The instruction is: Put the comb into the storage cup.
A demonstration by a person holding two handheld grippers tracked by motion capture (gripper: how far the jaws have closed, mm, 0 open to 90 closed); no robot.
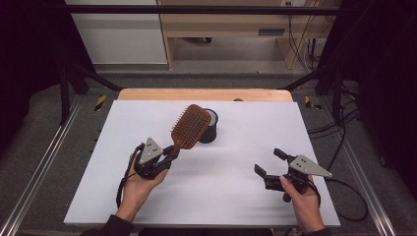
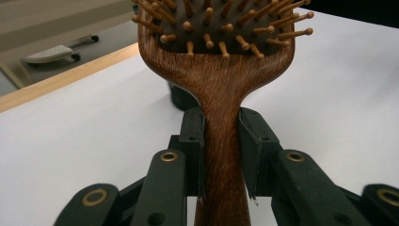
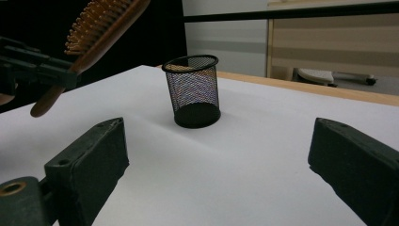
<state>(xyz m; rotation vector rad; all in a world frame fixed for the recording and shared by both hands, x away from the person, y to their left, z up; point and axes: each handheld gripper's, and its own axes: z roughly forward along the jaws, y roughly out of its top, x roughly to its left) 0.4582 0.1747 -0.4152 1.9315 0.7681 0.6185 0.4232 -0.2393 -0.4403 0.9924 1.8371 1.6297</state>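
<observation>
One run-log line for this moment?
left gripper: shut on hairbrush handle, lifted | right gripper: open, empty | mesh cup: upright on table

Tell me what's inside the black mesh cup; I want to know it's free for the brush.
Through the mesh cup nothing shows inside, only its dark base. The hairbrush covers part of its rim from above, so that corner is unseen.

Left gripper [image 1: 169,156] held raised, fingers [image 2: 195,141] clamped tight. Right gripper [image 1: 268,161] low, fingers [image 3: 89,160] spread wide apart, nothing between.
</observation>
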